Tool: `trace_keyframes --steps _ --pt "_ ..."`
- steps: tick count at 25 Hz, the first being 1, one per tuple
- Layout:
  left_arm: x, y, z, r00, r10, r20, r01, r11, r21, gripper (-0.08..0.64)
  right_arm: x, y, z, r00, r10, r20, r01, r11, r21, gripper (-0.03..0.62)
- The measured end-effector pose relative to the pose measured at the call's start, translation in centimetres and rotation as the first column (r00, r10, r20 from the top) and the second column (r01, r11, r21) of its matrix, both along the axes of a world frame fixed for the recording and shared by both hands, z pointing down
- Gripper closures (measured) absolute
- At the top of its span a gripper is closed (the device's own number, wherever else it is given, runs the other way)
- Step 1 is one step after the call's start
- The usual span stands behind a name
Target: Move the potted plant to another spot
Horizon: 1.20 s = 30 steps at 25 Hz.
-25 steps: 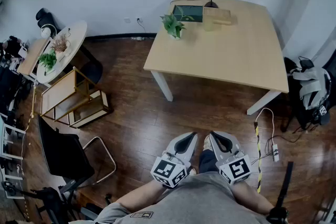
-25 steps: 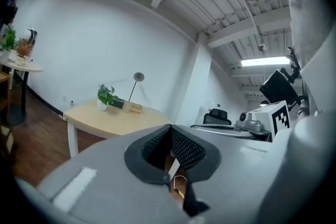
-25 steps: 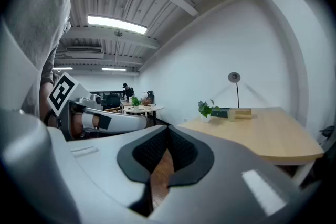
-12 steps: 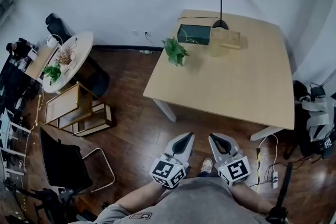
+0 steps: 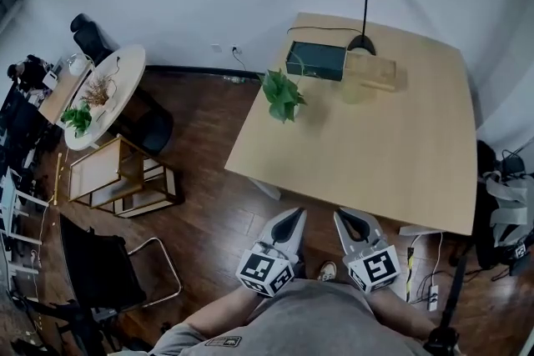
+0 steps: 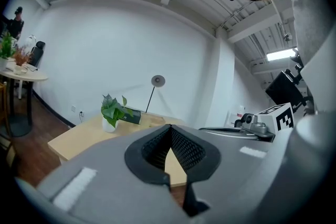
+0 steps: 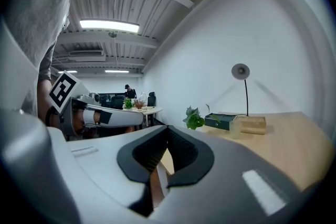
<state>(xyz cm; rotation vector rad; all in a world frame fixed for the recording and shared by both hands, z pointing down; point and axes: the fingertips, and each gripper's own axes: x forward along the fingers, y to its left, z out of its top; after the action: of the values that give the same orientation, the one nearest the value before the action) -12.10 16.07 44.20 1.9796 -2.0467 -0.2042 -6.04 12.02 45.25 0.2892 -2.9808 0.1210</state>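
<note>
The potted plant [image 5: 282,96], green leaves in a small white pot, stands near the left edge of the light wooden table [image 5: 392,154]. It also shows in the left gripper view as the potted plant [image 6: 112,113] and in the right gripper view as the potted plant [image 7: 195,119]. My left gripper [image 5: 294,218] and right gripper [image 5: 343,218] hang side by side over the floor just before the table's near edge, well short of the plant. Both are shut with nothing between their jaws.
On the table's far side stand a black lamp [image 5: 365,4], a dark green box [image 5: 315,60], a clear cup [image 5: 354,89] and a wooden block [image 5: 374,71]. A round white table [image 5: 125,67] with plants, a wooden shelf [image 5: 117,178] and a black chair [image 5: 104,263] are at the left. Cables [image 5: 421,254] lie at the right.
The table and plant have drawn nearer in the head view: I have walked toward the table with both grippers held shut in front of me.
</note>
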Motion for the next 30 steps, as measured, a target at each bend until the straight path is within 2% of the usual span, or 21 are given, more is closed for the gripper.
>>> trace_keyframes --steps 12,17,24,30 --pt "-14.8 -9.8 1.3 0.994 0.106 -0.026 -0.107 0.994 -0.02 0.558 -12.8 -10.2 2.2 0.984 0.157 -0.078 -0.158 0.987 -0.005 0.586" --pt "-19.6 -12.4 2.4 0.99 0.134 -0.031 -0.135 0.99 -0.039 0.558 -17.0 -13.3 3.7 0.972 0.209 -0.109 -0.211 0.977 -0.006 0.586" --pt "-23.3 -14.6 4.7 0.994 0.097 -0.049 -0.101 0.991 -0.09 0.558 -20.1 -17.0 6.0 0.971 0.187 -0.152 -0.193 0.981 -0.028 0.586" --pt "-25.5 -16.3 6.8 0.999 0.031 -0.037 -0.036 0.989 -0.145 0.558 -22.0 -20.1 9.0 0.976 0.121 -0.183 -0.132 0.99 -0.046 0.586"
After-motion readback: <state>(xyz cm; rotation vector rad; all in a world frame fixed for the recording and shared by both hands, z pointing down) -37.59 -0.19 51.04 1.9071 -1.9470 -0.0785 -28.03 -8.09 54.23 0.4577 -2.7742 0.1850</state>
